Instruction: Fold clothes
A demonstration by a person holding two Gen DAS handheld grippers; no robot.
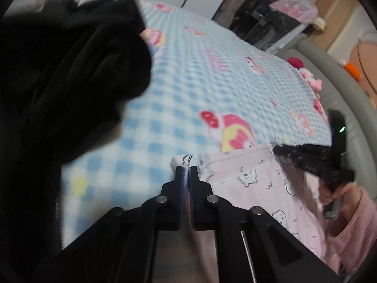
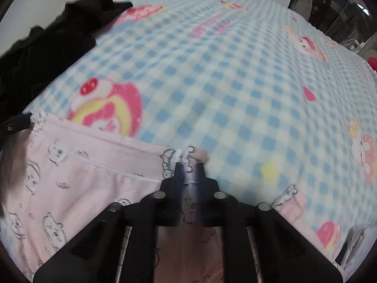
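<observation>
A pink garment [image 1: 259, 188] printed with small cartoon animals lies at the near edge of a blue checked blanket [image 1: 200, 82]. My left gripper [image 1: 187, 168] is shut on one corner of its hem, the fabric pinched between the pads. In the right wrist view the same pink garment [image 2: 77, 184] spreads to the left, and my right gripper [image 2: 189, 166] is shut on the other hem corner. The right gripper [image 1: 278, 149] also shows in the left wrist view, held by a hand in a pink sleeve.
A heap of black clothing [image 1: 59, 75] lies on the blanket at the left, seen too as black clothing [image 2: 47, 42] in the right wrist view. Beyond the blanket's far edge stand a grey padded bed frame [image 1: 341, 82], soft toys [image 1: 311, 77] and dark furniture [image 1: 259, 11].
</observation>
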